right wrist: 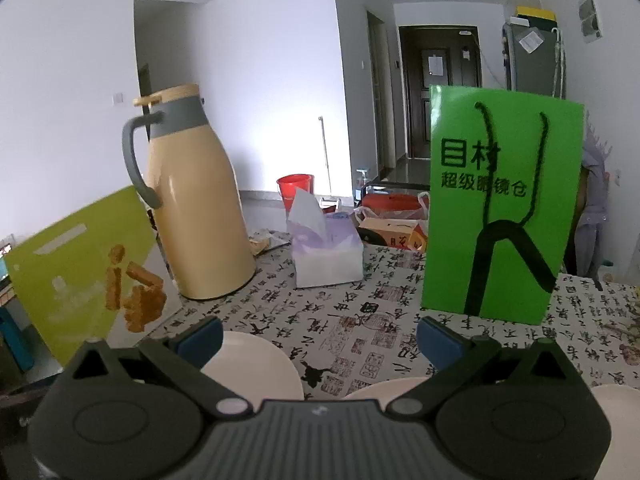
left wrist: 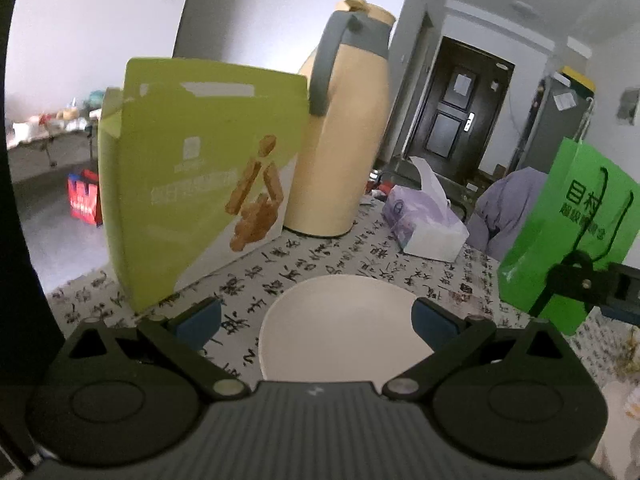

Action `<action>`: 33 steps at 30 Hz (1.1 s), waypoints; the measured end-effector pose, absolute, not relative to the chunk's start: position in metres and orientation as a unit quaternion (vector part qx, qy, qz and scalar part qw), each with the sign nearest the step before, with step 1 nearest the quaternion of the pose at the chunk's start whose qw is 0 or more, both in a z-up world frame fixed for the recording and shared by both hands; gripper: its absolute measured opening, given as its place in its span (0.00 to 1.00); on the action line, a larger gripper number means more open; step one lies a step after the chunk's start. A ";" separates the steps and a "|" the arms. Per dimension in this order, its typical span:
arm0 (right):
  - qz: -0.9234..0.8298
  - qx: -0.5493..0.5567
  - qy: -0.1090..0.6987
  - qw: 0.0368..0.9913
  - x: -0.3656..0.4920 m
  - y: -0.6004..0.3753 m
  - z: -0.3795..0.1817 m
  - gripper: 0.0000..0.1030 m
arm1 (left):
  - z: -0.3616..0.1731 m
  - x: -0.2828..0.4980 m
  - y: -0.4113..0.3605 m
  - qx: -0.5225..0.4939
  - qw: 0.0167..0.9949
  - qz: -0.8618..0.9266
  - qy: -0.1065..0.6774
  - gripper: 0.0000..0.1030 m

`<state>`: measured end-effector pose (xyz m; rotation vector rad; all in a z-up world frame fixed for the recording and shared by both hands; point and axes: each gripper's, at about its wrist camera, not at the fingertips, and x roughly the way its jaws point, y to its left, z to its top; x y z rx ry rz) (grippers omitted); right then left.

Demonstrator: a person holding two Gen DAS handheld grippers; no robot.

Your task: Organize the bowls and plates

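Hovering left hand-held gripper (left wrist: pixel 316 316) spread wide over round white plate (left wrist: pixel 340 328) lying flat, right hand-held gripper (right wrist: pixel 319 338) likewise released

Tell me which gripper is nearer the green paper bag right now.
Right. The right gripper faces the green paper bag just ahead; the left gripper sits over a white plate, the bag off to its right.

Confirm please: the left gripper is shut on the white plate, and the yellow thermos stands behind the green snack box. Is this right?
Not quite. In the left wrist view the left gripper is open: its jaws stand wide apart on either side of the white plate, not closed on it. The rest holds: the yellow thermos stands behind the green snack box.
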<state>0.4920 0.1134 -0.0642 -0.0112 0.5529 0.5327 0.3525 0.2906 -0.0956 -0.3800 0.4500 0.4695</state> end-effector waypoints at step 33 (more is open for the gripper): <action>0.315 -0.052 0.330 0.888 0.518 0.158 -0.149 0.34 | -0.141 0.365 0.327 -0.288 0.877 0.221 0.314 0.72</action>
